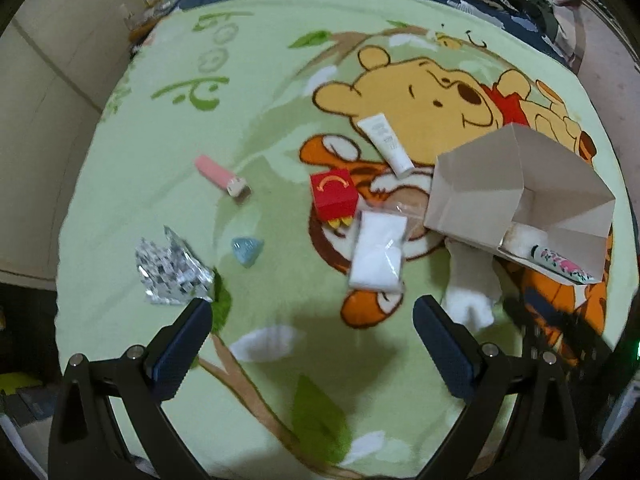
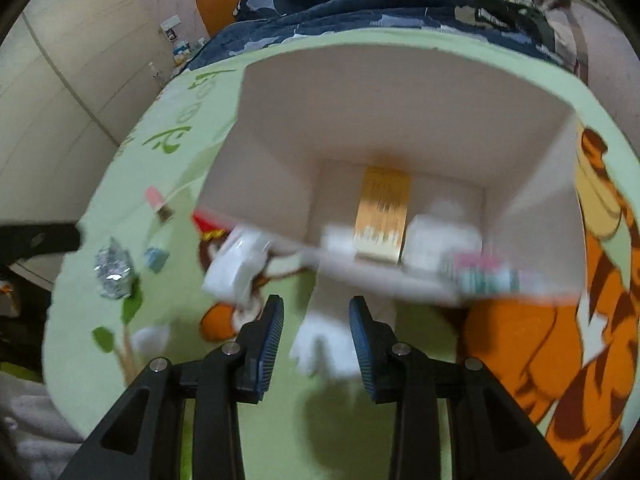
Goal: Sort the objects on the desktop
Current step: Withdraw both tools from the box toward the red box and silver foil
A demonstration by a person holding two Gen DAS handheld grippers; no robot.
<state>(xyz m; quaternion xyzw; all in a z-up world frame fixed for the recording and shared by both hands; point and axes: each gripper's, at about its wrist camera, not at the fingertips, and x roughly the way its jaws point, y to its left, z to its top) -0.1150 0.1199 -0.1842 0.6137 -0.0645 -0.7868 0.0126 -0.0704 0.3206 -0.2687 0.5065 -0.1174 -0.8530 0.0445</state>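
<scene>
The sorting is partway done, I'd say: the open grey cardboard box (image 1: 520, 184) lies tipped on the green cartoon-print blanket (image 1: 200, 120) of the bed, with a flowered tube (image 1: 560, 266), a gold packet (image 2: 382, 216) and something white already inside. Loose things remain outside it: a clear-wrapped white pack (image 1: 378, 254) just beside the box mouth, a red toy carton (image 1: 334, 194), a white squeeze tube (image 1: 386, 146), a pink stick (image 1: 222, 176), a small blue wedge (image 1: 247, 250) and crumpled silver foil (image 1: 172, 274) off to the side. The right gripper (image 2: 316, 336) hangs before the box mouth, jaws narrowed with nothing held between them. The left gripper (image 1: 312, 344) hovers over the blanket with jaws spread wide and empty. The next move probably calls for lowering the left one onto a loose item, perhaps the wrapped pack.
</scene>
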